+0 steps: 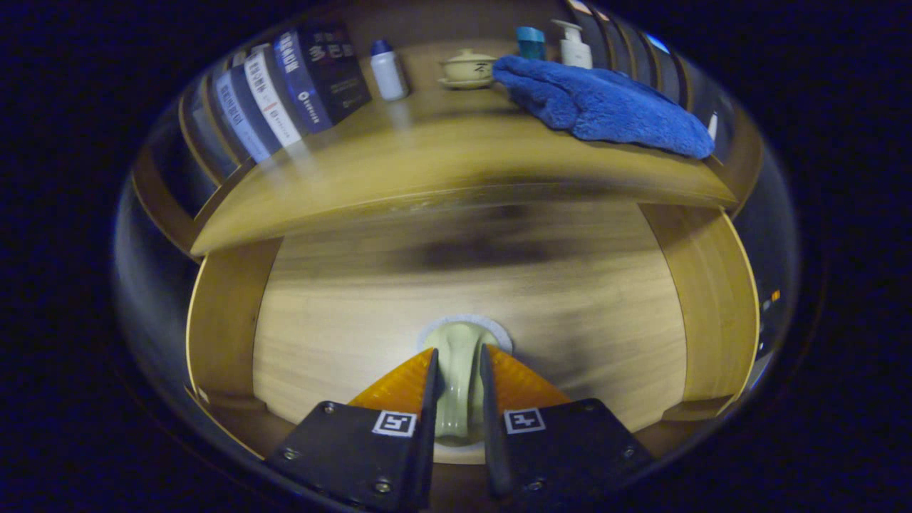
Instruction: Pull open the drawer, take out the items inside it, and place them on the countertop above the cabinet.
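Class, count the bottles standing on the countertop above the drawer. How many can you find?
3: a blue-capped bottle beside the books, a teal-capped bottle and a pump bottle behind the blue towel, which may hide more.

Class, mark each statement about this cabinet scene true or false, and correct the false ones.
1. The gripper has its jaws closed around the pale round drawer knob. True.
2. A fluffy blue towel lies on the wooden countertop. True.
3. The books lie flat in a stack. False: they stand leaning at the countertop's far end.
4. The small white bottle with a blue cap lies on the towel. False: it stands on the countertop beside the books.
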`<move>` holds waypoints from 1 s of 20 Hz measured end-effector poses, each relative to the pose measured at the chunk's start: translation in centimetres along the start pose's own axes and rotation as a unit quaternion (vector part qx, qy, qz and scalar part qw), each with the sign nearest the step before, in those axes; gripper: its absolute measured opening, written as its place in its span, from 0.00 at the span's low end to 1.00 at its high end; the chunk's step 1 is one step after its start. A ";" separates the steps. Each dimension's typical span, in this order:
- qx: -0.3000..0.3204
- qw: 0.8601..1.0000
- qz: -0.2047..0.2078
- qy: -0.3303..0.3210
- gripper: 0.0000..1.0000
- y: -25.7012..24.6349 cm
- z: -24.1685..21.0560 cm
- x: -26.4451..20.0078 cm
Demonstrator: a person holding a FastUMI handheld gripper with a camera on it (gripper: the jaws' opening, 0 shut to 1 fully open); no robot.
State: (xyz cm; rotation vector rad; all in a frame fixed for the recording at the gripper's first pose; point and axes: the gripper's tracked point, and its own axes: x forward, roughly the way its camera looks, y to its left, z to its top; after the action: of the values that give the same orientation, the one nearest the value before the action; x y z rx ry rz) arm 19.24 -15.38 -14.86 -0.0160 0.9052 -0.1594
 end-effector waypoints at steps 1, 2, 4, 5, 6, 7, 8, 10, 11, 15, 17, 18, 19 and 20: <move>-0.010 1.000 0.016 -0.007 0.30 0.4 -0.1 -0.3; -0.010 1.000 0.017 -0.020 0.13 0.3 -0.1 0.1; 0.000 0.999 0.026 -0.032 0.13 0.5 0.0 -0.6; 0.014 0.998 0.032 -0.045 0.13 0.6 0.3 -1.0; 0.024 0.997 0.046 -0.058 0.13 1.1 0.6 -1.4; 0.029 0.995 0.055 -0.072 0.13 1.3 0.8 -2.1; 0.030 0.993 0.063 -0.090 0.13 1.3 1.1 -2.8; 0.021 0.987 0.082 -0.134 0.13 2.0 1.9 -4.5; 0.016 0.983 0.092 -0.157 0.13 2.4 2.4 -5.5; -0.022 0.962 0.108 -0.251 0.12 3.8 4.9 -9.7; -0.043 0.947 0.108 -0.299 0.12 4.3 6.9 -12.0; -0.046 0.938 0.105 -0.326 0.13 4.5 8.3 -13.3; -0.045 0.930 0.101 -0.350 0.12 4.5 9.9 -14.4; -0.044 0.926 0.098 -0.362 0.12 4.5 11.5 -15.1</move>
State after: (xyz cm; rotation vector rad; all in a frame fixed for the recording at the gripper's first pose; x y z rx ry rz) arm 19.71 -9.36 3.70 -0.0637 0.1684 0.0765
